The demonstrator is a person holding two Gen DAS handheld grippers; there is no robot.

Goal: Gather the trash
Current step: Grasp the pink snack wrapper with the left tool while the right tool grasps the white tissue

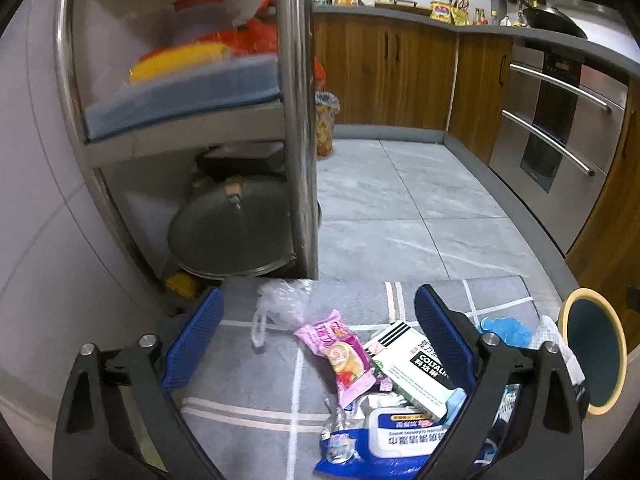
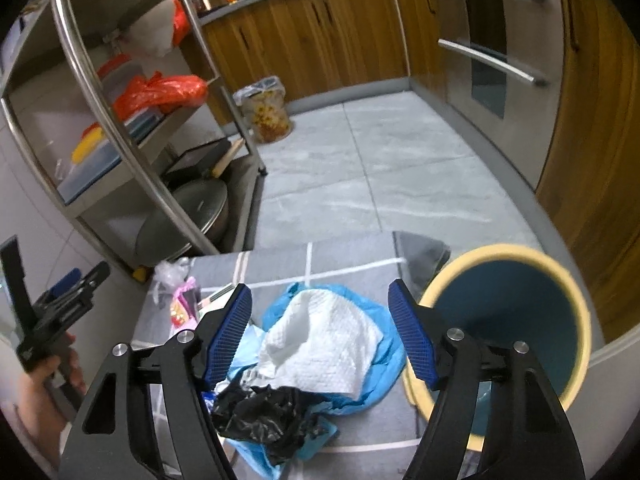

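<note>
Trash lies on a grey mat [image 1: 248,364]. My left gripper [image 1: 320,304] hangs open above a pink snack wrapper [image 1: 344,356], a white medicine box [image 1: 412,364], a clear plastic bag [image 1: 280,308] and a blue wet-wipes pack [image 1: 384,436]. My right gripper [image 2: 320,292] is open over a white paper towel [image 2: 320,344] that rests on blue plastic [image 2: 380,360] and a crumpled black bag [image 2: 264,416]; its pads do not touch the towel. A blue bin with a yellow rim [image 2: 500,250] lies on its side at the right, mouth toward me. It also shows in the left wrist view, as the bin [image 1: 568,304].
A steel rack [image 2: 132,152] with a pot lid [image 1: 232,232], containers and red bags stands at the left. A lined trash bag [image 2: 268,108] sits by the wooden cabinets [image 2: 320,40]. An oven [image 1: 560,128] is at the right. A hand [image 2: 40,376] holds the left gripper.
</note>
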